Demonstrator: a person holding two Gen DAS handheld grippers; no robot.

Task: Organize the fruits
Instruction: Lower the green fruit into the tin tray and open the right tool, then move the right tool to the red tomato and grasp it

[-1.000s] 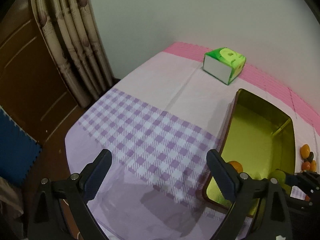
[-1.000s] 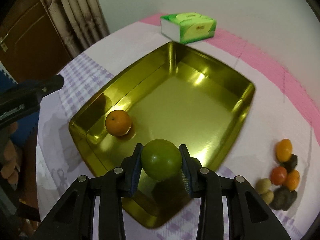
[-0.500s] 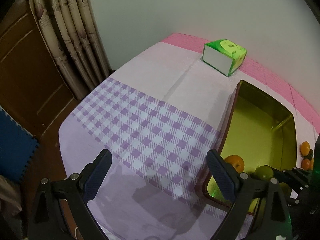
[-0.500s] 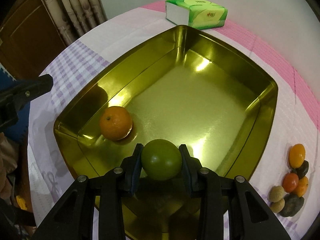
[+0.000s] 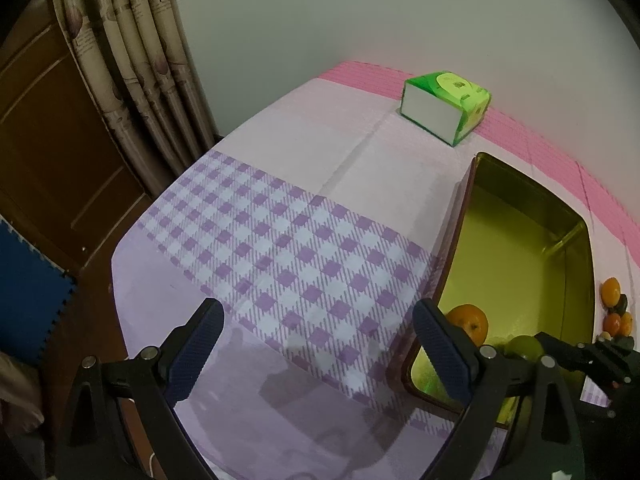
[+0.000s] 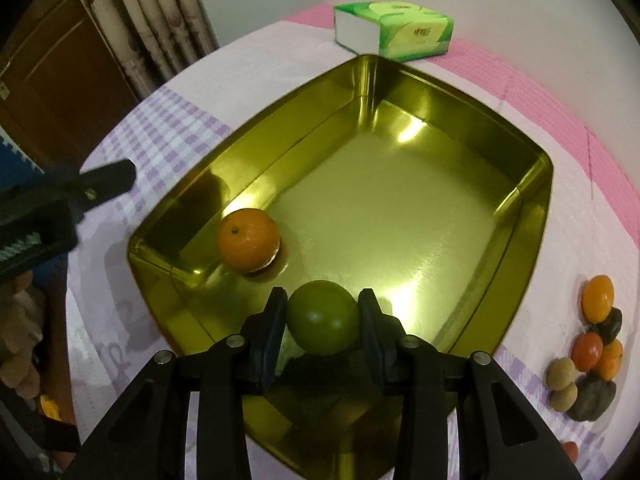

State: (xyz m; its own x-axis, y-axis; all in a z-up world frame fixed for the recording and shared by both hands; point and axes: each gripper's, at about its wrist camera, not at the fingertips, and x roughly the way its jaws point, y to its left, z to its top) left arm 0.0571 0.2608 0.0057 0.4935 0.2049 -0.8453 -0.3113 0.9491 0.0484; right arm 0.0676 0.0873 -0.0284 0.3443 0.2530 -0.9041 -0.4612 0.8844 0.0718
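My right gripper (image 6: pixel 322 300) is shut on a round green fruit (image 6: pixel 322 322) and holds it low inside the gold metal tray (image 6: pixel 536 240), near the tray's front corner. An orange (image 6: pixel 248 240) lies on the tray floor just left of and behind the fruit. In the left wrist view the same green fruit (image 5: pixel 524 346) and orange (image 5: pixel 468 320) show at the tray's near end. My left gripper (image 5: pixel 316 312) hangs open over the purple checked cloth, left of the tray, with nothing between its fingers.
A pile of small orange, red, brown and dark fruits (image 6: pixel 592 344) lies on the cloth right of the tray. A green tissue box (image 6: pixel 394 28) stands behind the tray by the wall. Curtain and wooden door are at the left, past the table edge.
The right gripper has come lower and closer into the tray with the green fruit still in it, so the tray and orange look bigger. The left gripper has hardly moved.
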